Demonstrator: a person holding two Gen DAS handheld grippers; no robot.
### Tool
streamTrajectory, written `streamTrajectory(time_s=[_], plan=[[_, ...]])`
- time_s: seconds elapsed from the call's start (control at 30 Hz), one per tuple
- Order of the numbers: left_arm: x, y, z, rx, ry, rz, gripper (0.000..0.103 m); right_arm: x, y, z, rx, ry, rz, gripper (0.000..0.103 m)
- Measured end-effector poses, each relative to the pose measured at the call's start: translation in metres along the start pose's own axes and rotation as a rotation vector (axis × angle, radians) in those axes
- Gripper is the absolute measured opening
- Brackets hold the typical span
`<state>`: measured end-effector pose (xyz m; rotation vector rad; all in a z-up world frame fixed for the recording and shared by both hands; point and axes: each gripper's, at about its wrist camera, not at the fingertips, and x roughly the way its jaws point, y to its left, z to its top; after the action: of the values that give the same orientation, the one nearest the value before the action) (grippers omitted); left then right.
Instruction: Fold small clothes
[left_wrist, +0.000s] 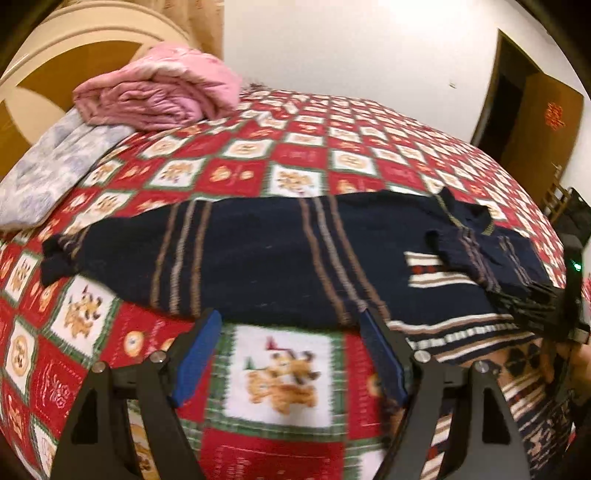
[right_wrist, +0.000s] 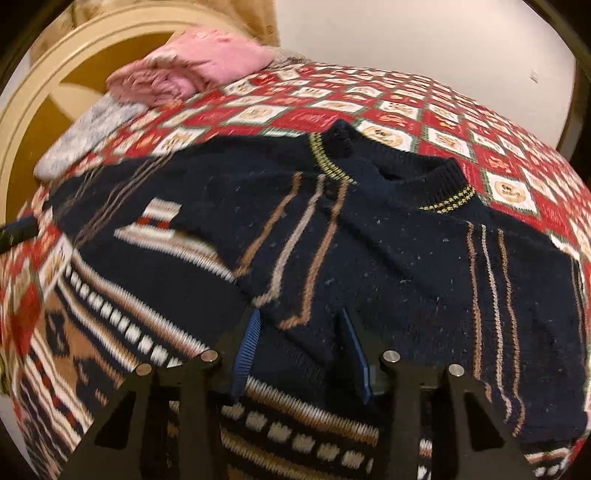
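Observation:
A navy knit sweater (left_wrist: 266, 258) with tan and white stripes lies on the bed, one sleeve stretched out to the left. My left gripper (left_wrist: 291, 317) is open, its blue pads at the sleeve's near edge, holding nothing. In the right wrist view the sweater (right_wrist: 388, 251) fills the frame, with its collar (right_wrist: 417, 173) at the far side and the other sleeve folded across the chest. My right gripper (right_wrist: 299, 317) is open over that folded sleeve's cuff, with fabric between the pads. The right gripper also shows in the left wrist view (left_wrist: 569, 295) at the right edge.
The bed has a red and white patterned cover (left_wrist: 288, 373). A folded pink quilt (left_wrist: 159, 92) and a pale blue floral pillow (left_wrist: 48, 173) lie at the headboard end. A wooden door (left_wrist: 532, 118) stands at the far right.

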<state>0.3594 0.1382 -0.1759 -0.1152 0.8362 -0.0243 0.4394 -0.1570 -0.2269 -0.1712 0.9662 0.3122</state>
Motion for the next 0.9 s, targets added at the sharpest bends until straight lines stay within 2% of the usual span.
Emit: streamTrajectory(time_s=[0.07, 0.23, 0.37, 0.4, 0.43, 0.5, 0.57, 0.6, 0.67, 0.7, 0.77, 0.9], plan=[[0.003, 0.002, -0.005, -0.003, -0.003, 0.018, 0.08, -0.003, 0.001, 0.005, -0.006, 0.012, 0.013, 0.046], [0.012, 0.01, -0.013, -0.03, 0.017, 0.028, 0.082, -0.011, 0.018, 0.037, 0.011, -0.117, 0.034, 0.046], [0.003, 0.025, -0.014, -0.041, 0.002, 0.049, 0.083, 0.025, 0.046, 0.048, -0.057, -0.033, 0.017, 0.046], [0.0, 0.03, -0.015, -0.044, -0.003, 0.057, 0.086, 0.031, 0.049, 0.046, -0.061, -0.011, 0.01, 0.046], [-0.004, 0.038, -0.014, -0.049, -0.011, 0.073, 0.09, 0.032, 0.052, 0.043, -0.06, -0.025, 0.001, 0.046], [-0.009, 0.053, -0.014, -0.064, -0.028, 0.101, 0.093, 0.027, 0.053, 0.037, -0.062, -0.027, 0.038, 0.046], [-0.012, 0.075, -0.011, -0.091, -0.039, 0.15, 0.093, 0.018, 0.054, 0.031, -0.082, -0.045, 0.016, 0.046], [-0.013, 0.088, -0.01, -0.111, -0.045, 0.181, 0.093, 0.011, 0.055, 0.028, -0.075, -0.065, 0.007, 0.046], [-0.014, 0.118, -0.007, -0.178, -0.058, 0.234, 0.093, -0.008, 0.053, 0.019, -0.031, -0.125, 0.048, 0.047], [-0.015, 0.133, -0.007, -0.211, -0.064, 0.268, 0.093, -0.014, 0.055, 0.016, -0.021, -0.137, 0.069, 0.051], [-0.017, 0.162, -0.005, -0.274, -0.073, 0.323, 0.093, -0.028, 0.063, 0.003, -0.03, -0.173, 0.098, 0.053], [-0.015, 0.203, -0.002, -0.358, -0.081, 0.385, 0.093, -0.044, 0.094, -0.016, -0.126, -0.241, 0.032, 0.053]])
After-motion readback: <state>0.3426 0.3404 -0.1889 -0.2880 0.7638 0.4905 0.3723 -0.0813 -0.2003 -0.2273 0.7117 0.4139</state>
